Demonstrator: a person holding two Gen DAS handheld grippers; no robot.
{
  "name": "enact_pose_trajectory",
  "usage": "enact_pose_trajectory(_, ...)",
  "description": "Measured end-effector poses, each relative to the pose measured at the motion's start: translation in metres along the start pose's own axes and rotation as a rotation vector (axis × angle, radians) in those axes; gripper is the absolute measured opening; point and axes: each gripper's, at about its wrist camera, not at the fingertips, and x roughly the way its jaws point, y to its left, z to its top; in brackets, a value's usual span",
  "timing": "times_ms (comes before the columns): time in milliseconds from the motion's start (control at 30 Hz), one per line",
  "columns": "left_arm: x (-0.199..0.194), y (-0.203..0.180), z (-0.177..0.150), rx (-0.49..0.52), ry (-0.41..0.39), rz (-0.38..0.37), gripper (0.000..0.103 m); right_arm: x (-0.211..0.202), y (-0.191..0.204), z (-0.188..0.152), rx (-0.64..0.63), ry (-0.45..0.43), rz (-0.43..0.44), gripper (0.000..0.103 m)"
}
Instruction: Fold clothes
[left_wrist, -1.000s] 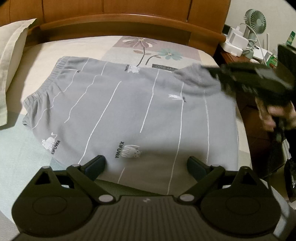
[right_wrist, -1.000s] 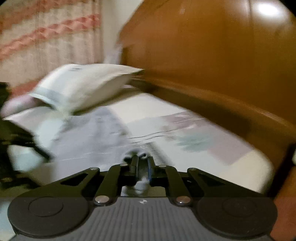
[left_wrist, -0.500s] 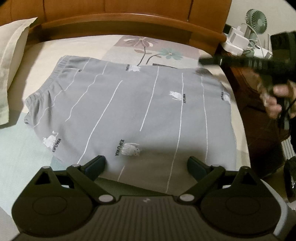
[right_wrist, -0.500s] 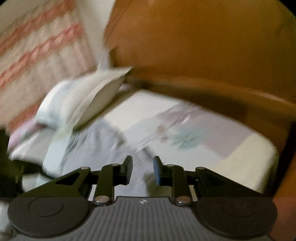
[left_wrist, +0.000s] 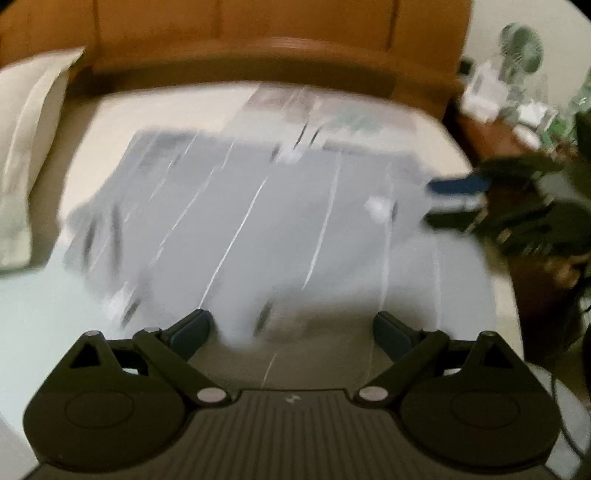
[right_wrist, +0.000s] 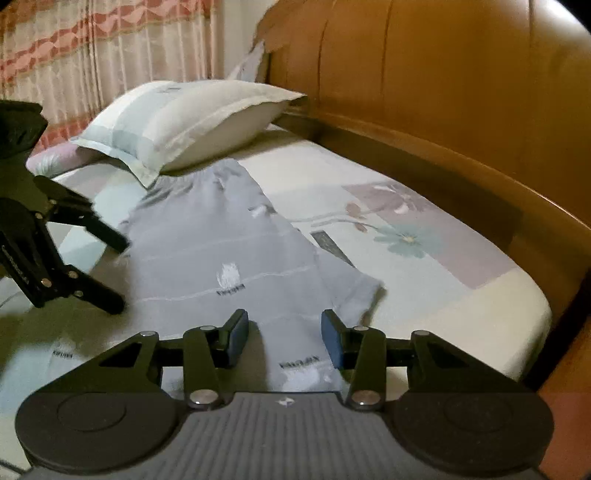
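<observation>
A second ago your right gripper was pinched on a corner of the grey pinstriped shorts; now that corner lies flat on the pale floral bedsheet and the jaws are opening, with cloth beneath them but nothing pressed between the pads. Your left gripper hasn't shifted, jaws spread wide and empty over the near edge of the shorts, though its view has gone blurry.

The shorts lie spread flat across the mattress, waistband up by the cream pillow, hem towards you. No fold is in yet, by the look of it.

Watch a few things here. The freed corner sits near the mattress edge and curls slightly; drag the fingers back low and you may snag it and rumple it again. With both claws empty, nothing anchors the cloth, so a one-sided grab could slide the whole garment. And your two grippers are close together at the near side, so crossing paths risks a clash.
</observation>
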Motion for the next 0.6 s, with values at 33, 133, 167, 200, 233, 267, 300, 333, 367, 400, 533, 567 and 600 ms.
enact_pose_trajectory(33,-0.006,0.004,0.001,-0.009,-0.016,-0.007,0.095,-0.006,0.002,0.002,-0.002,-0.002,-0.005,0.051)
enact_pose_trajectory(133,-0.010,0.016,0.023,-0.030,-0.095,-0.006,0.095,-0.012,0.015,0.006,-0.022,-0.032,0.000,0.059)
enact_pose_trajectory(167,-0.009,0.020,0.031,-0.041,-0.117,-0.004,0.095,-0.011,0.019,0.007,-0.024,-0.039,0.007,0.059)
enact_pose_trajectory(200,-0.003,0.024,0.037,-0.054,-0.125,0.005,0.095,-0.007,0.022,0.007,-0.021,-0.039,0.020,0.059)
enact_pose_trajectory(233,0.003,0.028,0.042,-0.068,-0.130,0.015,0.095,-0.002,0.024,0.008,-0.015,-0.037,0.025,0.059)
enact_pose_trajectory(267,0.012,0.035,0.045,-0.096,-0.114,0.030,0.095,0.002,0.026,0.008,-0.012,-0.029,0.019,0.059)
enact_pose_trajectory(300,0.022,0.043,0.048,-0.127,-0.093,0.046,0.095,0.006,0.027,0.007,-0.018,-0.016,0.010,0.060)
enact_pose_trajectory(333,0.031,0.051,0.047,-0.159,-0.058,0.092,0.099,0.008,0.027,0.005,-0.026,-0.005,0.000,0.063)
enact_pose_trajectory(367,0.032,0.059,0.043,-0.195,-0.060,0.087,0.100,0.007,0.026,0.002,-0.030,0.004,-0.010,0.065)
enact_pose_trajectory(400,0.031,0.067,0.040,-0.232,-0.070,0.070,0.099,0.006,0.025,0.000,-0.035,0.013,-0.020,0.066)
enact_pose_trajectory(533,0.011,0.061,0.056,-0.183,-0.112,0.099,0.095,-0.008,0.026,-0.001,-0.017,-0.004,-0.015,0.068)
enact_pose_trajectory(567,0.007,0.057,0.063,-0.162,-0.146,0.078,0.095,-0.011,0.029,0.000,-0.009,-0.016,-0.004,0.068)
enact_pose_trajectory(600,0.006,0.052,0.072,-0.141,-0.177,0.055,0.096,-0.015,0.031,0.001,-0.002,-0.027,0.006,0.069)
